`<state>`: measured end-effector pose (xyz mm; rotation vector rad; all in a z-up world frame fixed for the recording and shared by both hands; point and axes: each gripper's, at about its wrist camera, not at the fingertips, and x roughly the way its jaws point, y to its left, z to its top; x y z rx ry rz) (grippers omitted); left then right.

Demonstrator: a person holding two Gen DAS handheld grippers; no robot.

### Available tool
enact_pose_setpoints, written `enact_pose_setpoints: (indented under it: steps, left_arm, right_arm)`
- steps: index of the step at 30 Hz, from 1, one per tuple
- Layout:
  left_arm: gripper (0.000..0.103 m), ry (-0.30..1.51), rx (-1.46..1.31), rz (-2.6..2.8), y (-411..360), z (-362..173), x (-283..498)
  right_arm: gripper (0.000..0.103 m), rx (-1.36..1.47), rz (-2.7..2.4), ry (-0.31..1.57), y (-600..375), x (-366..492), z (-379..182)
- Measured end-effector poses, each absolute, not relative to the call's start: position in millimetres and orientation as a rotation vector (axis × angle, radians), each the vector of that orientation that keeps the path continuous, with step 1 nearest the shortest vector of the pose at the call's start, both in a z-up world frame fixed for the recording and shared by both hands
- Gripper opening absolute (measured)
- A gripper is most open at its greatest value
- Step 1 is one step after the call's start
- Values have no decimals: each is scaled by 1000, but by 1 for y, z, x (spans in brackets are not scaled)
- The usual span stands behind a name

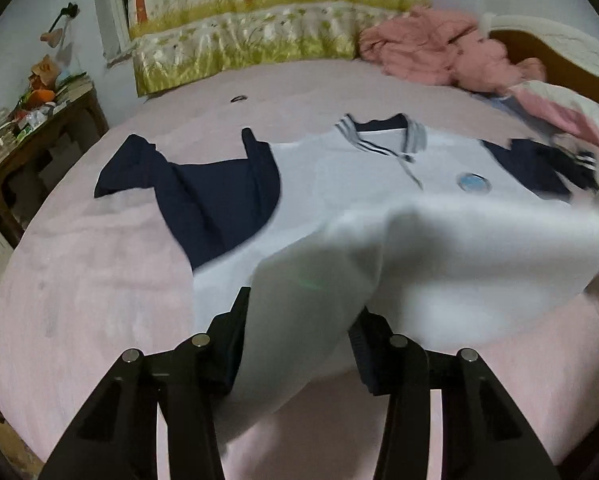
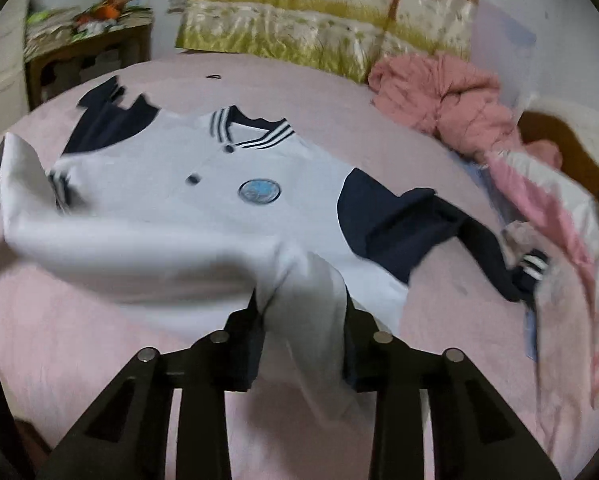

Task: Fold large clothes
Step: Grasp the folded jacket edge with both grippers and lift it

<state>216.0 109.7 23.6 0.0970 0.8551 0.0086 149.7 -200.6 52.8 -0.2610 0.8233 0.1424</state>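
A white polo shirt with navy sleeves, a striped collar and a round blue badge lies face up on a pink bed. It also shows in the right wrist view. My left gripper is shut on the shirt's bottom hem at its left corner and holds it lifted off the bed. My right gripper is shut on the hem at the right corner, also lifted. The hem hangs stretched between the two. The navy sleeves lie spread out to the sides.
A pile of pink clothes lies at the bed's far right. A patterned curtain hangs behind the bed. A cluttered wooden table stands at the left. A small dark ring lies on the bed.
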Motion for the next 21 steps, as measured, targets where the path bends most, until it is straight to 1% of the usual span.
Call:
enact_pose_setpoints:
  steps: [3,5,7,8,9,10,11,12,13,15,17,21]
  left_arm:
    - [48,937,89,27,117,4,265]
    - [49,987,77,41,124,-21,286]
    - [54,951,46,57,132,-39,291]
    - [58,871,20,49,136,-39,285]
    - [64,790,1,35,140,-36,277]
    - [69,710,-16,19,143,-32,264]
    - [84,652,-34,14,146,-27,254]
    - [98,624,-46,32,148,-21,248]
    - [100,617,-53,51,150,-16,245]
    - [100,612,-73,58,155,-6,239]
    - [100,637,-123,59,164,-4,234]
    - [100,720,-212,23,179,-18,233]
  right_arm:
    - [28,-253,133,922,-203,203,28]
    - [27,-291,114,941,-200,229,7]
    - [27,-278,119,946,-201,243,-9]
    - [31,-245,108,934,-206,247,-14]
    - [34,-203,102,918,-213,246,-16]
    - [43,-150,99,894,-221,242,-17]
    - [49,-105,97,880,-229,238,-17]
    - [49,-63,103,875,-237,235,-15]
    - [49,-28,115,873,-244,230,-13]
    - [59,39,125,847,-261,217,-3]
    - [78,88,110,809,-275,208,6]
    - [79,136,122,848,-287,204,-1]
